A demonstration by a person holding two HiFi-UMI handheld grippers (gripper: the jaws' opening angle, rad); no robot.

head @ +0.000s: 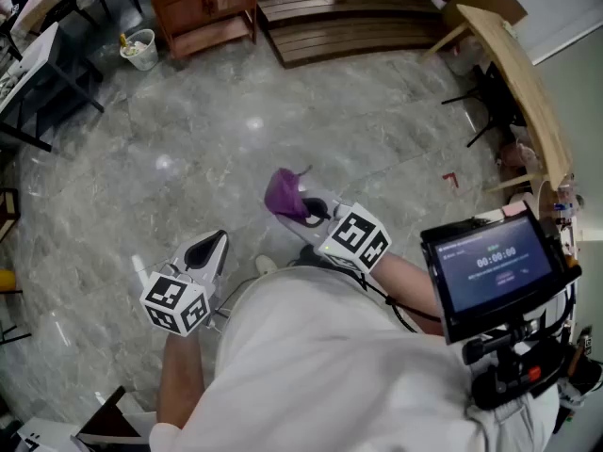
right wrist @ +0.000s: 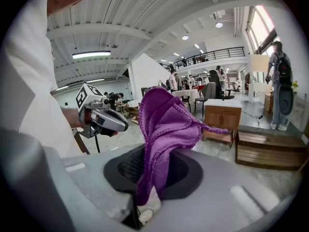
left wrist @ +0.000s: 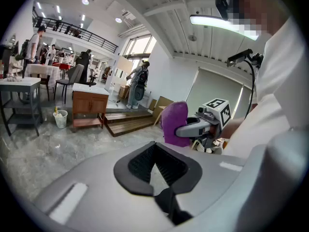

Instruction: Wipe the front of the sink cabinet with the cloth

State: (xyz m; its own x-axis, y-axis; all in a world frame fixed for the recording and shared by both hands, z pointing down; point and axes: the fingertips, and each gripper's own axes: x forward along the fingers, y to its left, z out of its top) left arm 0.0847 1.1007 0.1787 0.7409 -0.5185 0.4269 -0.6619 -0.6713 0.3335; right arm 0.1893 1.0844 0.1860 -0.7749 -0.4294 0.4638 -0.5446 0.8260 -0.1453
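The purple knitted cloth (head: 284, 194) sticks up from my right gripper (head: 303, 210), which is shut on it; in the right gripper view the cloth (right wrist: 166, 124) rises out of the jaws of the right gripper (right wrist: 154, 170). My left gripper (head: 209, 250) hangs beside my body with its jaws together and nothing in them; in its own view the left gripper (left wrist: 155, 163) shows only floor past the pads. The sink cabinet (head: 203, 8), brown wood with a white top, stands far off across the floor, seen as a cabinet (left wrist: 89, 109) and a cabinet (right wrist: 222, 117) in the gripper views.
Grey marble floor (head: 236, 130) lies between me and the cabinet. A white bin (head: 140, 49) stands left of the cabinet, low wooden steps (head: 344, 22) to its right. A black-legged table (head: 33, 64) is at far left, a curved wooden counter (head: 523, 83) at right. People stand in the distance.
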